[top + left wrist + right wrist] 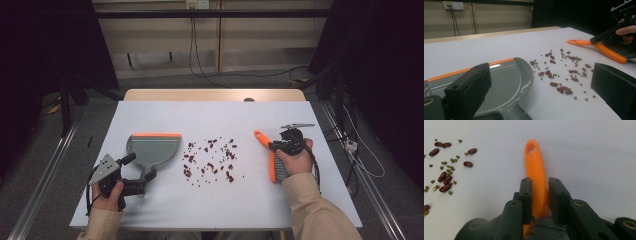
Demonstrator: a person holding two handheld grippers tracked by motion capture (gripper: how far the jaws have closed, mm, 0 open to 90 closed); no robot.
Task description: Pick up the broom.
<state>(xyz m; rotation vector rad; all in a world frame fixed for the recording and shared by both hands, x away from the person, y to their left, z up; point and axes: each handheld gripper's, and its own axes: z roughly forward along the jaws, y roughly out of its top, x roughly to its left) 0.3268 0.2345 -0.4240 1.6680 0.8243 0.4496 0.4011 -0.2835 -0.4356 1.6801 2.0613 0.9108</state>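
Observation:
A grey dustpan (152, 147) with an orange lip lies left of centre, its handle pointing toward the near edge. My left gripper (141, 166) stands open, one jaw on each side of that handle, not pressing it; in the left gripper view (541, 82) the dustpan (504, 80) lies between the wide jaws. Red beans and small green ones (210, 160) are scattered mid-table. At the right lies an orange brush (272, 167) with grey bristles. My right gripper (276, 145) is shut on its handle; in the right gripper view (540, 187) both pads press the orange brush (534, 160).
The white tabletop (200, 115) has bare room behind the beans and along the near edge. A wooden edge (215, 95) borders it at the back. Cables (345, 145) trail off the right side onto the floor.

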